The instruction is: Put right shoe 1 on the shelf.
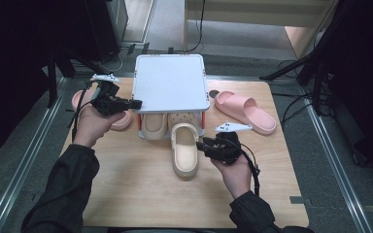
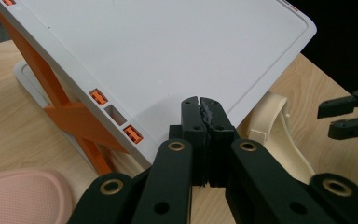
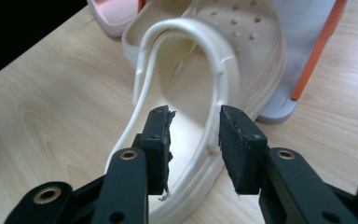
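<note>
Beside the cream clog (image 1: 184, 151), right gripper (image 1: 205, 145) points level, jaws apart.

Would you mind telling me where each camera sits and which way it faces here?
High view: above the person's side, looking forward and down on the table; forearms, left gripper, right gripper.
Left gripper view: along shut jaws at the white rack.
Right gripper view: along parted jaws astride the cream clog's side wall.
Shared: both gripper views show the clog and rack.
</note>
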A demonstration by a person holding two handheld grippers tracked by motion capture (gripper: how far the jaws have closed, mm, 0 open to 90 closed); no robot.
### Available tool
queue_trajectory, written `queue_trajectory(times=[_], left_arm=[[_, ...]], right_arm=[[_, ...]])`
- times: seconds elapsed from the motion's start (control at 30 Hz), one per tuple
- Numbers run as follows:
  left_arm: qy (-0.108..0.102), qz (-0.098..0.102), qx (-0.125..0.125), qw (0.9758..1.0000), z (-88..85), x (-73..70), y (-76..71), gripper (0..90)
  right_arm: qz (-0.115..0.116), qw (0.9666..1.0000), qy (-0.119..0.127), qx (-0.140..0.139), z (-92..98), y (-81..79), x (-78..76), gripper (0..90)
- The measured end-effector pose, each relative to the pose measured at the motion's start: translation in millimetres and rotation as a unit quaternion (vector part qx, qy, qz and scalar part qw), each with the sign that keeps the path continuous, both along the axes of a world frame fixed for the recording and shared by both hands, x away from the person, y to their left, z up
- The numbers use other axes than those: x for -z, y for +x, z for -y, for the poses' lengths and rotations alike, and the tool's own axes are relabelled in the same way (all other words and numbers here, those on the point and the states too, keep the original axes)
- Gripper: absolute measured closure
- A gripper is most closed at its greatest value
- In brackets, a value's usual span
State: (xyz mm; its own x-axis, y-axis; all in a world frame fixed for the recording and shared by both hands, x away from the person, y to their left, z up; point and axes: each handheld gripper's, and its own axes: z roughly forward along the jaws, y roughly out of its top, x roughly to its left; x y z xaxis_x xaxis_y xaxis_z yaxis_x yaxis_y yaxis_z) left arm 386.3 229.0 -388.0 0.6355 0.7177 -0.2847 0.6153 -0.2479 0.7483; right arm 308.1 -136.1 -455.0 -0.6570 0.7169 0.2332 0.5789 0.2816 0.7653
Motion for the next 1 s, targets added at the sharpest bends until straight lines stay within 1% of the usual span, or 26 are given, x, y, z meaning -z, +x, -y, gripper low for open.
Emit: queue_trajectory(times=[0.07,0.1,0.2,0.23,0.27,0.3,0.33,0.5,0.53,0.6,0.7,0.73,0.8,0.83,0.9,0.93,1.0], left_arm=[[0.000,0.000,0.000,1.0000,0.0,0.0,-0.1,89.1],[0.000,0.001,0.000,1.0000,0.0,0.1,-0.2,89.1],[0.000,0.001,0.000,1.0000,0.0,0.1,-0.1,89.1],[0.000,0.001,-0.001,1.0000,0.1,0.1,-0.1,89.1],[0.001,0.001,-0.001,1.0000,0.2,-0.1,-0.2,89.1],[0.001,0.001,-0.001,1.0000,0.4,-0.1,-0.3,89.1],[0.002,0.002,-0.001,1.0000,0.5,-0.2,-0.4,89.1],[0.002,0.002,-0.001,1.0000,0.5,-0.1,-0.5,89.1],[0.002,0.002,-0.001,1.0000,0.4,-0.1,-0.5,89.1],[0.002,0.003,-0.001,1.0000,0.5,-0.2,-0.6,89.1],[0.003,0.003,-0.001,1.0000,0.6,-0.2,-0.8,89.0],[0.004,0.003,-0.001,1.0000,0.5,-0.3,-0.8,89.0],[0.004,0.003,-0.001,1.0000,0.6,-0.4,-0.8,88.9],[0.003,0.003,-0.001,1.0000,0.6,-0.3,-0.8,88.9],[0.003,0.003,-0.001,1.0000,0.6,-0.3,-0.8,88.9],[0.003,0.003,-0.001,1.0000,0.5,-0.3,-0.8,88.9],[0.003,0.003,-0.001,1.0000,0.6,-0.3,-0.8,88.9]], right_arm=[[0.005,1.0000,-0.004,-0.004,0.1,-6.5,1.3,70.3],[0.008,0.9999,-0.007,-0.005,0.2,-10.6,2.7,73.8],[0.017,0.9998,-0.007,-0.008,0.9,-24.4,9.4,84.9],[0.019,0.9997,-0.007,-0.011,0.6,-28.5,12.3,86.8],[0.013,0.9998,-0.005,-0.014,-0.3,-31.6,15.7,88.5],[0.003,0.9998,-0.002,-0.020,-1.5,-34.4,19.1,89.5],[-0.003,0.9997,-0.006,-0.024,-3.0,-37.0,22.3,90.0],[-0.001,0.9987,-0.021,-0.046,-10.9,-50.8,30.9,90.0],[-0.001,0.9983,-0.027,-0.052,-13.2,-54.0,32.6,90.0],[-0.006,0.9977,-0.030,-0.060,-16.9,-58.5,36.5,90.0],[-0.015,0.9963,-0.044,-0.073,-22.8,-62.7,43.0,90.0],[-0.022,0.9957,-0.045,-0.078,-24.8,-63.6,45.6,90.0],[-0.023,0.9949,-0.053,-0.083,-26.7,-63.1,48.9,90.0],[-0.028,0.9944,-0.057,-0.084,-27.7,-62.1,50.9,90.0],[-0.039,0.9930,-0.068,-0.088,-29.2,-60.0,55.1,90.0],[-0.042,0.9918,-0.080,-0.090,-30.6,-58.7,57.8,90.0],[-0.041,0.9907,-0.092,-0.091,-32.4,-57.8,60.3,90.0]])
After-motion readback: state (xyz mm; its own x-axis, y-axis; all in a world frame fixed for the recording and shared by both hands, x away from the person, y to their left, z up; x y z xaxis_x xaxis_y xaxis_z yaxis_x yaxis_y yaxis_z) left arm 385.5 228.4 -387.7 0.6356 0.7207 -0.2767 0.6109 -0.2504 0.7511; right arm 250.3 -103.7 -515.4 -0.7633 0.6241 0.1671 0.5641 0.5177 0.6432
